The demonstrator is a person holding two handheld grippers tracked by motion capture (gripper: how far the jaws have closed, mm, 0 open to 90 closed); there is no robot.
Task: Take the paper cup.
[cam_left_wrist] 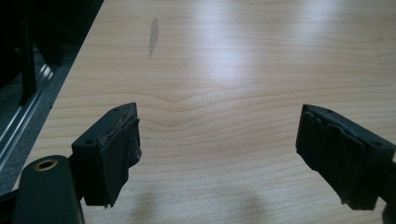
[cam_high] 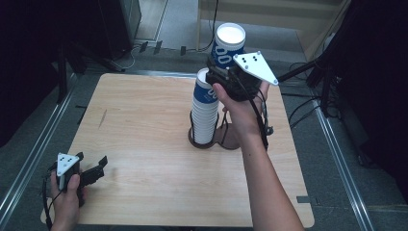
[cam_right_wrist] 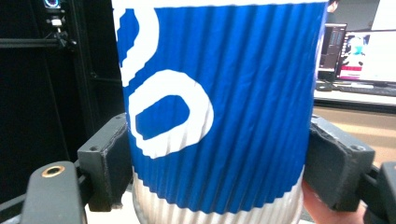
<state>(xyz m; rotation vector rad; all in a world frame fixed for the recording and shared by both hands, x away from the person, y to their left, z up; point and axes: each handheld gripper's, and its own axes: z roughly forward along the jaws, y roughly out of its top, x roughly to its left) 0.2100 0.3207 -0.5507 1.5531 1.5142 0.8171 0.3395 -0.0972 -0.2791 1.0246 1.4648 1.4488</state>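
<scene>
Right gripper (cam_high: 225, 65) is pinching a blue cup (cam_high: 229, 43) above the stack (cam_high: 205, 113); keeping it upright is advisable. Left gripper (cam_high: 96, 168), spread, is resting on the tabletop (cam_high: 144, 120).

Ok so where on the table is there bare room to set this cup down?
Bare wood spans the table left of the cup stack, up to the left gripper, and the near right corner. It is crowded around the stack's holder, where the right gripper holds the cup.

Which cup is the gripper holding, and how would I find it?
Start at the wooden table and find the tall stack of cups in its middle. Just above and behind it, the right gripper holds one blue ribbed cup with white rings; it alone is lifted off the stack.
</scene>
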